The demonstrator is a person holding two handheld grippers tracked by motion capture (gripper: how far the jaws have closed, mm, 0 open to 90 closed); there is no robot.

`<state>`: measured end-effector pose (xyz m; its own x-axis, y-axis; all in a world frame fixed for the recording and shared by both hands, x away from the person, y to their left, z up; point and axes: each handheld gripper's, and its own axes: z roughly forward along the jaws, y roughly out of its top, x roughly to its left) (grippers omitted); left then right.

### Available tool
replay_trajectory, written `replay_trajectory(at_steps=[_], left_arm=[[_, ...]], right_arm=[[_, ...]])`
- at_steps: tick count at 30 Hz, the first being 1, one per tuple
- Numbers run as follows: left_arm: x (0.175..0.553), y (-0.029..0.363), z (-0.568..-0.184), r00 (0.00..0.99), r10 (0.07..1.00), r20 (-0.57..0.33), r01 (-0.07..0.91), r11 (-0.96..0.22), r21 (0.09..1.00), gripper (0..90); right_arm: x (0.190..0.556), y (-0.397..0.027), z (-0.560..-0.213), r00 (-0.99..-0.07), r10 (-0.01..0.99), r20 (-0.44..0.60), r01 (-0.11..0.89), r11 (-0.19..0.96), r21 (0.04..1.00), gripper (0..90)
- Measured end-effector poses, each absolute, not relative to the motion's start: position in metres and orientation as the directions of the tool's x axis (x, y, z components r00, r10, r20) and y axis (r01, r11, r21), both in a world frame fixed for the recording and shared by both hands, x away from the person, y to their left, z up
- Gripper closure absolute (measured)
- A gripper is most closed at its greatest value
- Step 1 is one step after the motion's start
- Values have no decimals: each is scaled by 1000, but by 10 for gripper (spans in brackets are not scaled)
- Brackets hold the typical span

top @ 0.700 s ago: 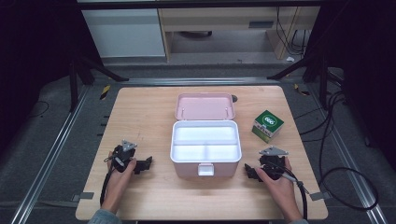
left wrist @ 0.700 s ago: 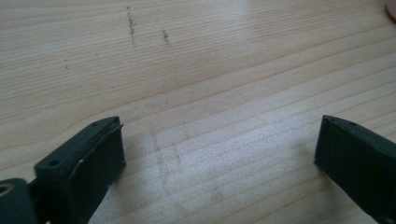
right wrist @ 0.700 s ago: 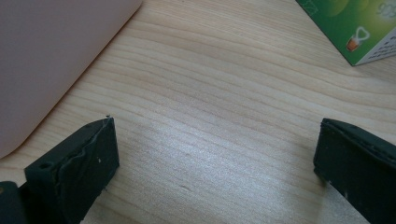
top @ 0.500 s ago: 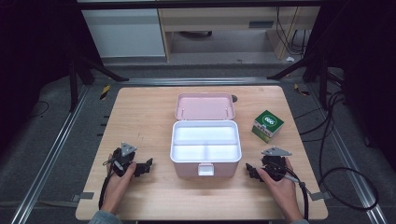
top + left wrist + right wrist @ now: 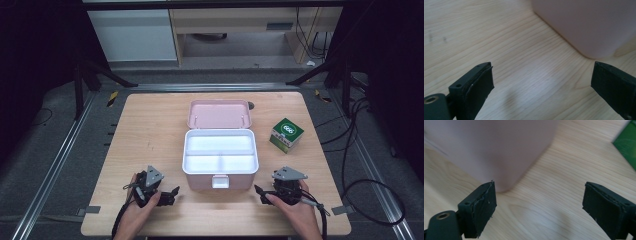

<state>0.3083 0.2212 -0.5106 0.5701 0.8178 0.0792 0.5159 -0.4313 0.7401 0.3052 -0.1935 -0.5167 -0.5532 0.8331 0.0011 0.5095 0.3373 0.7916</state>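
From the high view, the pink box (image 5: 220, 157) sits mid-table, lid back, between the left gripper (image 5: 170, 192) and right gripper (image 5: 260, 192); a green carton (image 5: 286, 134) lies right. In the left gripper view, jaws gape, empty, near the box's corner. The right gripper view matches, also empty.

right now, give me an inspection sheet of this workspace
surface: wooden table, bare around the items
job's things: pink box open, lid laid back, white tray compartments look empty; green carton to its right, apart from it
clutter: nothing seen
grippers: left gripper and right gripper low at the near edge, either side of the box, fingers open, nothing between them
cables: one trails from each gripper; more on the floor at right
surroundings: dark floor, metal rails, cabinets behind
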Motion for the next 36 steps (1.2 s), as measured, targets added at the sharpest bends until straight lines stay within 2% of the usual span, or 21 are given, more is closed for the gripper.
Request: replay_trajectory(at_steps=[7, 13, 21, 27, 29, 36], left_arm=[[311, 207, -515, 618, 785, 46, 505, -441, 742, 42], [311, 188, -516, 650, 759, 50, 479, -459, 748, 61], [310, 175, -509, 666, 746, 16, 430, -401, 809, 141], [309, 172, -507, 700, 714, -3, 404, -392, 827, 256], [309, 169, -506, 705, 709, 23, 386, -409, 827, 253], [312, 165, -506, 705, 708, 26, 387, -415, 824, 225]], right_arm=[[303, -181, -517, -602, 798, -4, 488, 372, 790, 127], [305, -167, -516, -640, 768, -6, 465, 395, 792, 178], [308, -156, -514, -666, 746, -5, 441, 398, 804, 209], [307, -154, -512, -673, 740, -10, 429, 401, 809, 258], [307, -156, -511, -673, 740, -7, 422, 391, 818, 289], [306, -156, -510, -668, 744, -18, 422, 398, 815, 297]])
